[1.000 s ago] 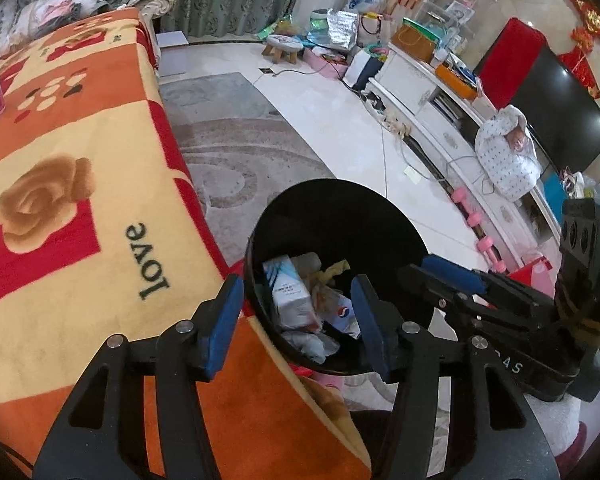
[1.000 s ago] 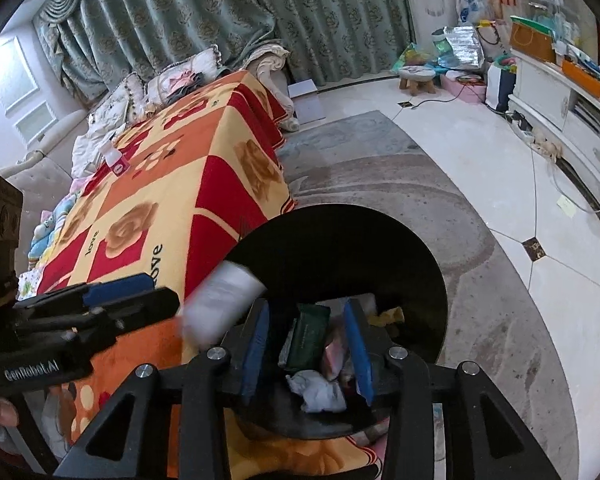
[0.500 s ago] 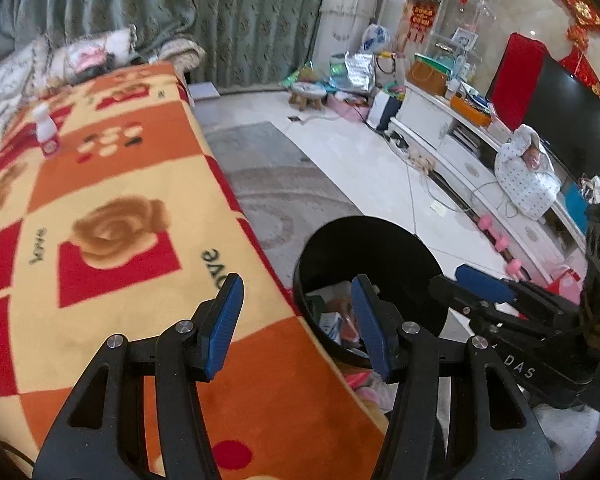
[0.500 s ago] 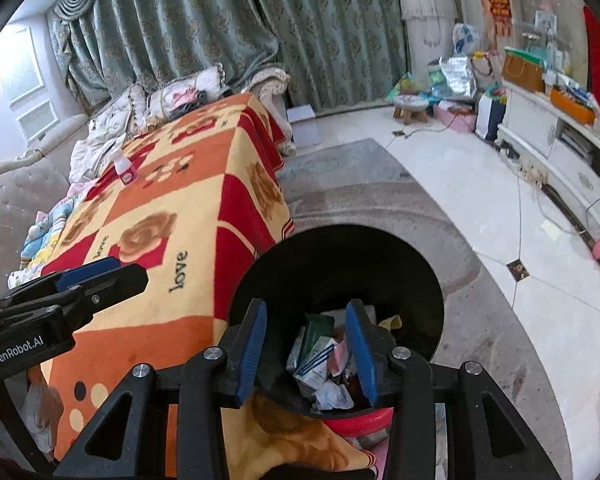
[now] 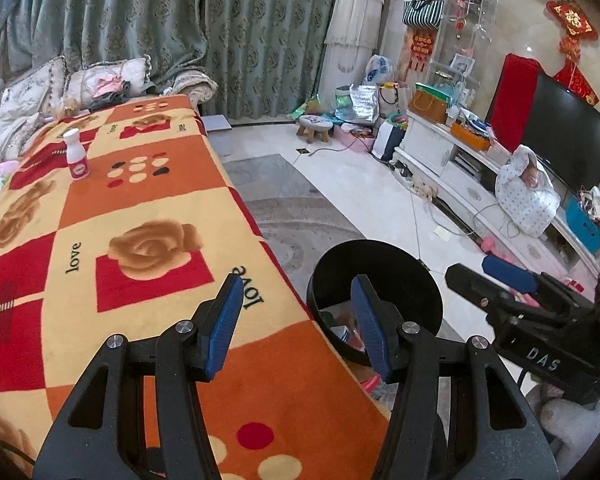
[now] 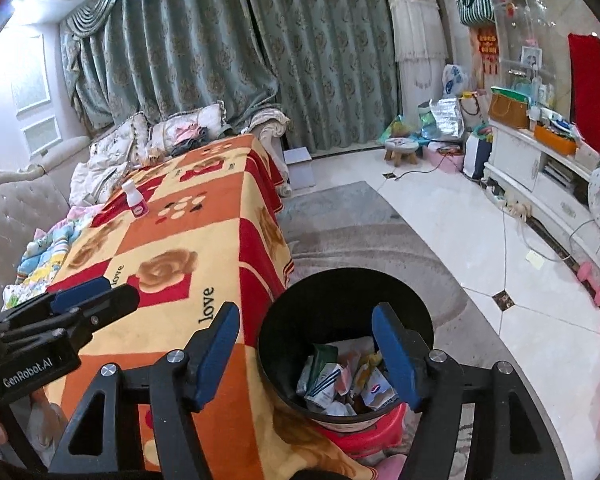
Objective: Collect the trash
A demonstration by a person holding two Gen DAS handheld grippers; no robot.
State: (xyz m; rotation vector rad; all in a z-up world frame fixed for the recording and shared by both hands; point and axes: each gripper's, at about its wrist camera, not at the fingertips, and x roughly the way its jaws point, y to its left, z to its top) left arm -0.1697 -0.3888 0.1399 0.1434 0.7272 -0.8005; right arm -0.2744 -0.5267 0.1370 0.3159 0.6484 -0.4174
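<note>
A black round bin [image 6: 346,344] holding several wrappers and cartons [image 6: 340,380] stands on a red stool beside the table's near right edge; it also shows in the left wrist view [image 5: 374,300]. A small white bottle with a pink label [image 5: 76,154] stands upright far along the orange and red tablecloth [image 5: 132,216]; it also shows in the right wrist view [image 6: 135,199]. My left gripper [image 5: 298,322] is open and empty above the table's near corner. My right gripper [image 6: 306,354] is open and empty above the bin's near left rim.
A sofa with pillows [image 6: 112,148] lies beyond the table. A grey rug [image 6: 360,232] and white tile floor spread to the right. A white TV cabinet [image 5: 472,176], a small stool [image 6: 400,150] and bags line the far right wall.
Both grippers have risen and pulled back from the bin. The right gripper's fingers have spread wider. A white piece of trash seen beside it a second ago is gone from view.
</note>
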